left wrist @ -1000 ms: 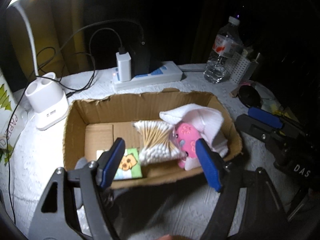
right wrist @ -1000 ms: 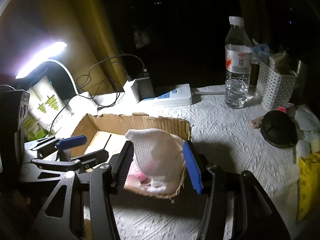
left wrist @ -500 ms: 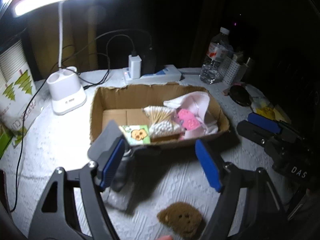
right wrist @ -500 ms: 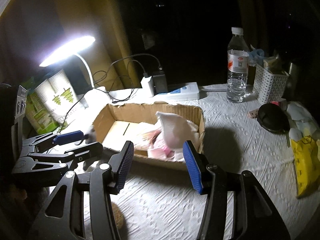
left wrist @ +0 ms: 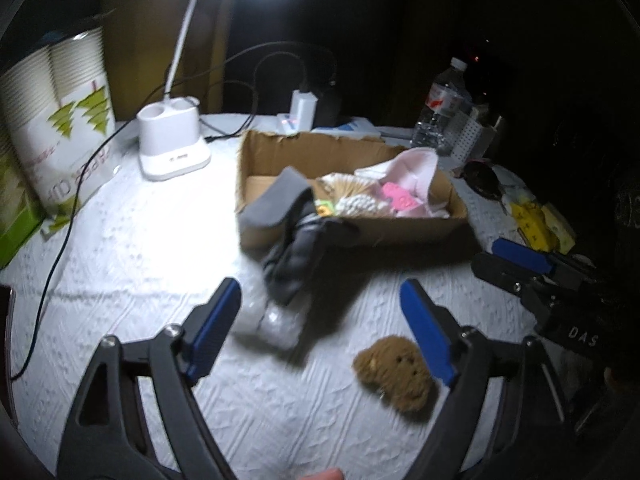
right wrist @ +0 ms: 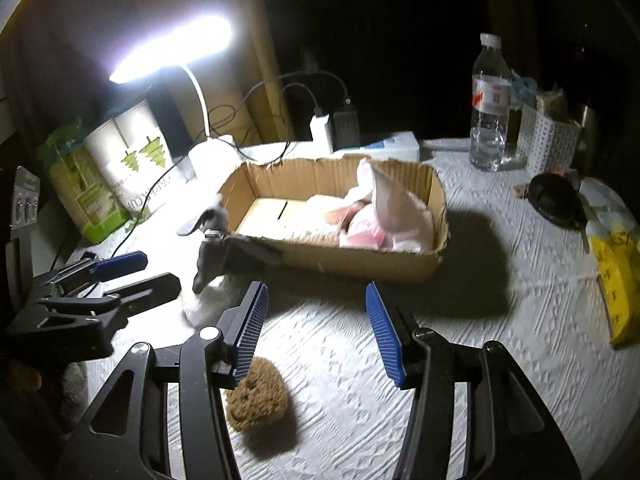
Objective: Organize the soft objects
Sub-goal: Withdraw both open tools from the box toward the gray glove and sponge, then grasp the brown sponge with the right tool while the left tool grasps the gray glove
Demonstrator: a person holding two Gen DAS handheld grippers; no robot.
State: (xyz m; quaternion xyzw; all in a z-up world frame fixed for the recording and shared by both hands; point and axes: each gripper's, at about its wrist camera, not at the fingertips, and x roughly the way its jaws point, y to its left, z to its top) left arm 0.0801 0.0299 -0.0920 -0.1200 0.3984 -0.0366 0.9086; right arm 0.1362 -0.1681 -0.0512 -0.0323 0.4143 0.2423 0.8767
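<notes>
- The left gripper (left wrist: pixel 320 332) is widening its jaws, gripping nothing.
- The right gripper (right wrist: pixel 316 332) is sitting parted and empty; "DAS" is showing on its body.
- A brown plush (left wrist: pixel 394 376) is lying on the white tablecloth (left wrist: pixel 140 248), near the cardboard box (left wrist: pixel 360 232).
- A grey cloth (left wrist: pixel 288 240), blurred, is possibly draping over the box's wall.
- The paper-cup pack (left wrist: pixel 60 120) is showing partial lettering, unreadable.
</notes>
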